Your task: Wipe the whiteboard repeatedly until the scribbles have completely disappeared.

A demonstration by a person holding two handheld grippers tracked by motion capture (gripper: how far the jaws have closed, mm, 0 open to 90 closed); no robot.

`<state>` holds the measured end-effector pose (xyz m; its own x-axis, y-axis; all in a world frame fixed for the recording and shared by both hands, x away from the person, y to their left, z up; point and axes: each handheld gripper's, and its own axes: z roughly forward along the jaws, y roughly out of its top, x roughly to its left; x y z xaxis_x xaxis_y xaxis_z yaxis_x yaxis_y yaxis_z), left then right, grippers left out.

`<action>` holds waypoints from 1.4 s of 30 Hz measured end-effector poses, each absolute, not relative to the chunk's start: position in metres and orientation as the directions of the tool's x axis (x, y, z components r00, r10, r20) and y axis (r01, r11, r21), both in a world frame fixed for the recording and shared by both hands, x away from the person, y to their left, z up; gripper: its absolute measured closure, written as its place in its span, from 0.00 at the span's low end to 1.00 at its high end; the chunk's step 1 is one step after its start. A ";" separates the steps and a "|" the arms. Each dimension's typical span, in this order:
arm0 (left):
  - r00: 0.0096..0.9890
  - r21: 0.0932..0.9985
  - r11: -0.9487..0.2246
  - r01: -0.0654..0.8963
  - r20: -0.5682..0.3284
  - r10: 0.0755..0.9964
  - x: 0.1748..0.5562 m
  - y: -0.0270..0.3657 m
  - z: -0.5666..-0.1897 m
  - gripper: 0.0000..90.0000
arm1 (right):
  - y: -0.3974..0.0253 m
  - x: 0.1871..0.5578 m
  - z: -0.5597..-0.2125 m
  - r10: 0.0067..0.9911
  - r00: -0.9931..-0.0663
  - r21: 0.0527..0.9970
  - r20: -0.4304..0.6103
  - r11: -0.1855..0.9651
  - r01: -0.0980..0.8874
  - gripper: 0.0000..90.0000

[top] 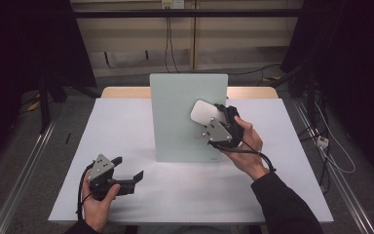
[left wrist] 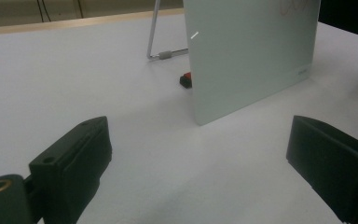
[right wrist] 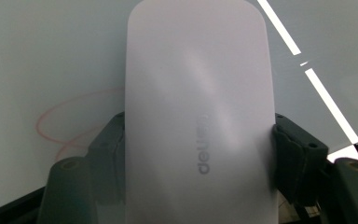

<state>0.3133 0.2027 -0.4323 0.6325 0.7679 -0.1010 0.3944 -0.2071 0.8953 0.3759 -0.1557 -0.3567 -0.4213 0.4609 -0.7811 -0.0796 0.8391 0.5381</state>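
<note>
Gripping the white eraser (right wrist: 200,116), right tool (top: 213,117) view reveals red scribble (right wrist: 70,128); left tool (top: 126,168) gapes.

- The upright glass board (top: 189,117) stands mid-table and blocks any straight pass from front to back.
- Behind the board, its wire stand (left wrist: 154,39) and a small red-and-black object (left wrist: 185,80) take up the tabletop.
- Left of the board the white table (top: 112,126) lies bare.
- In front of the board, an open strip runs across.
- The right gripper (top: 213,121) with its white eraser (top: 204,112) is at the board's right face.
</note>
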 end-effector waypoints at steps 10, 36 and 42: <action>0.631 0.895 -0.206 0.395 -0.102 0.769 0.313 0.203 -0.432 0.07 | -0.150 0.364 -0.380 0.426 -0.469 0.512 -0.773 0.856 -0.067 0.35; 0.633 0.895 -0.208 0.395 -0.101 0.767 0.313 0.203 -0.432 0.07 | -0.145 0.368 -0.371 0.405 -0.440 0.475 -0.801 0.878 -0.056 0.35; 0.633 0.895 -0.206 0.395 -0.102 0.768 0.313 0.203 -0.432 0.07 | -0.149 0.376 -0.353 0.444 -0.410 0.505 -0.797 0.862 -0.046 0.35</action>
<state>0.3133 0.2032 -0.4321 0.6327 0.7676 -0.1018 0.3946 -0.2065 0.8953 0.3763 -0.1492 -0.3531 -0.4100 0.4443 -0.7966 -0.0465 0.8620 0.5047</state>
